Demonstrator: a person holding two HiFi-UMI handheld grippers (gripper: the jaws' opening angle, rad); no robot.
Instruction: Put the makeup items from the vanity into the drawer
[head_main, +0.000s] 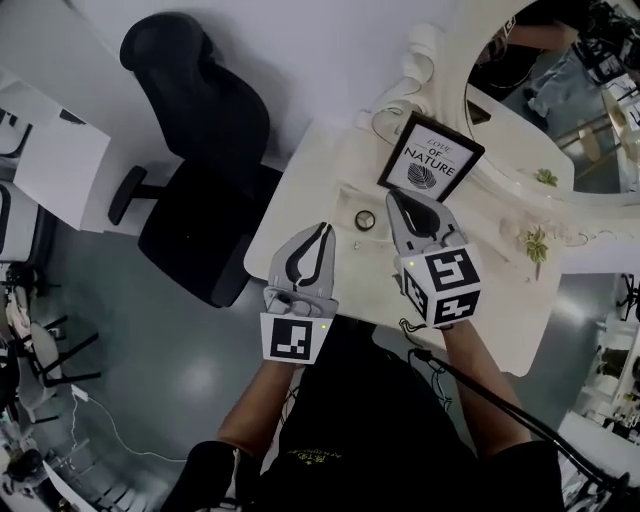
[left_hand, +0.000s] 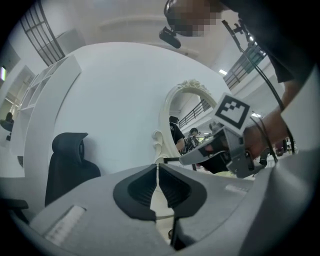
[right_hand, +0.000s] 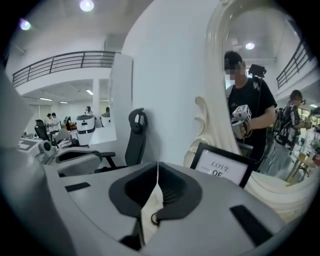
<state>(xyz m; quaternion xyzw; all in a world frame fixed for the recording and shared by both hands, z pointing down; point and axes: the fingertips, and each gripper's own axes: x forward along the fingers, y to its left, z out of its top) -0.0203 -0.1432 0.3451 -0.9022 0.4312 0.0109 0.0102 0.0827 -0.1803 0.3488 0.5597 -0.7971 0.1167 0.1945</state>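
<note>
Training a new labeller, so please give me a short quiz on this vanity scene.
1. True or false: the small round item lies on the vanity, touched by neither the left gripper nor the right gripper.
2. In the head view, what stands left of the vanity? A: a black office chair; B: a stool; C: a bin.
3. Fill in: the right gripper's jaws are ____.
Key: 1 true; 2 A; 3 shut.
</note>
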